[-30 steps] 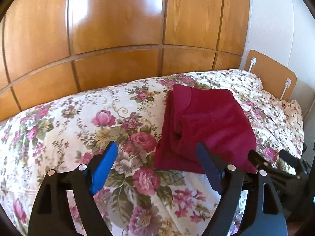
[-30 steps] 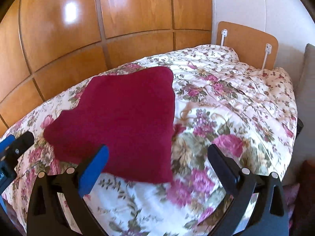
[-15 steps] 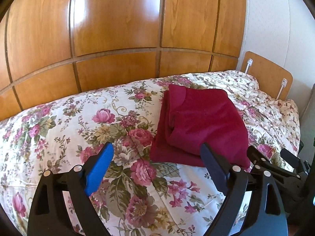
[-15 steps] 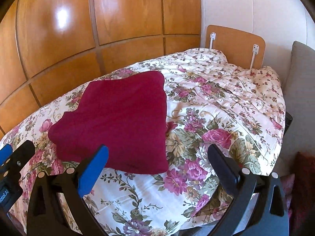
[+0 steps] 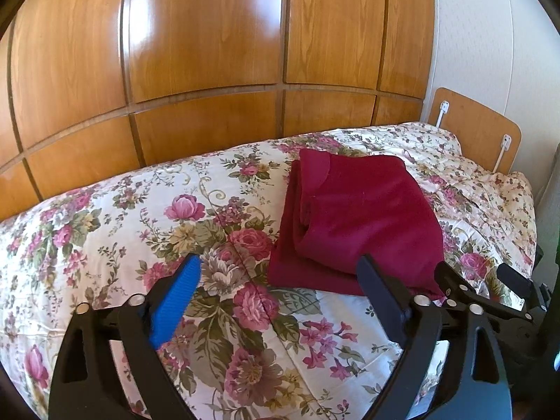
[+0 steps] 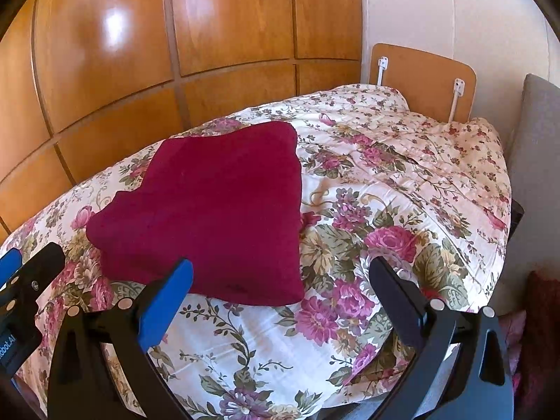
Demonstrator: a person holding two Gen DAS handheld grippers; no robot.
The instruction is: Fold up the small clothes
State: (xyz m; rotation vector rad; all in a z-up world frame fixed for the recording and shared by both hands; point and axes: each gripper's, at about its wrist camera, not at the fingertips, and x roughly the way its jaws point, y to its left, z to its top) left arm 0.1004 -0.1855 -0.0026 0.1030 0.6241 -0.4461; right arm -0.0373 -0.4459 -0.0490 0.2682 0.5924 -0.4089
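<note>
Flanking folded garment (image 5: 357,220): wardrobe (image 5: 210,52), headboard (image 5: 476,129)

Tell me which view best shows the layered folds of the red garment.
The left wrist view: the red garment shows its stacked layers and rolled left edge there, lying on the floral bedspread. The right wrist view shows only its flat top, with the layers hidden.

The near edge of the folded dark red garment (image 5: 360,220) is covered by the dark right finger (image 5: 379,297) of the left gripper (image 5: 280,273), and in the right wrist view by the blue left finger (image 6: 164,309) of the right gripper (image 6: 280,273). How many layers lie under its top fold cannot be told. The frame cuts off the grey cushion (image 6: 539,182) right of the fingers, and the floral bedspread (image 6: 385,210) below them.
</note>
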